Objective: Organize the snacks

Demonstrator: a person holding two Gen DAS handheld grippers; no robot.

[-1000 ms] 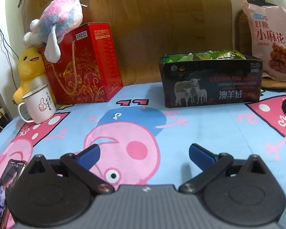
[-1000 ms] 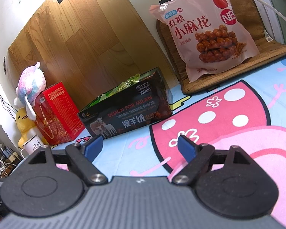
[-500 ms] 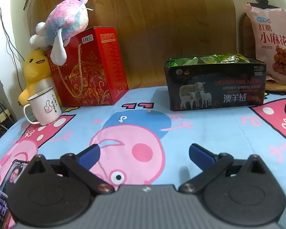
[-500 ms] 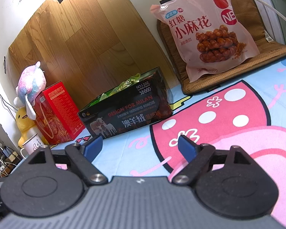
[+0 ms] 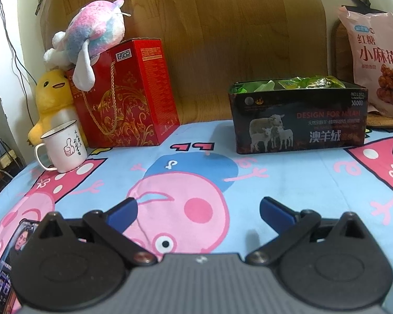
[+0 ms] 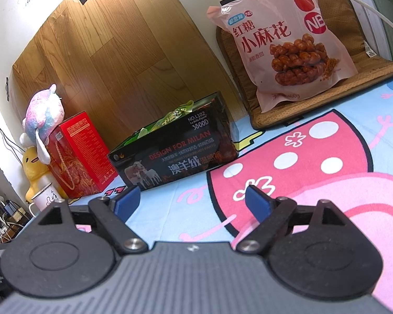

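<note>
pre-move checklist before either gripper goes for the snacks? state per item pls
1. Left gripper open, nothing between its fingers: ok.
2. Right gripper open, nothing held: ok.
3. Black box open on top, green packets showing inside: ok.
4. Room left in the box: cannot tell.
5. Pink snack bag in plain sight, leaning upright on the woven mat: ok.
6. Mug and red gift box stand apart from the black box, off to its left: ok.

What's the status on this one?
Left gripper, right gripper open, empty. Pink twist-snack bag upright; black sheep-print box holds green packets. Nothing blocking.
</note>
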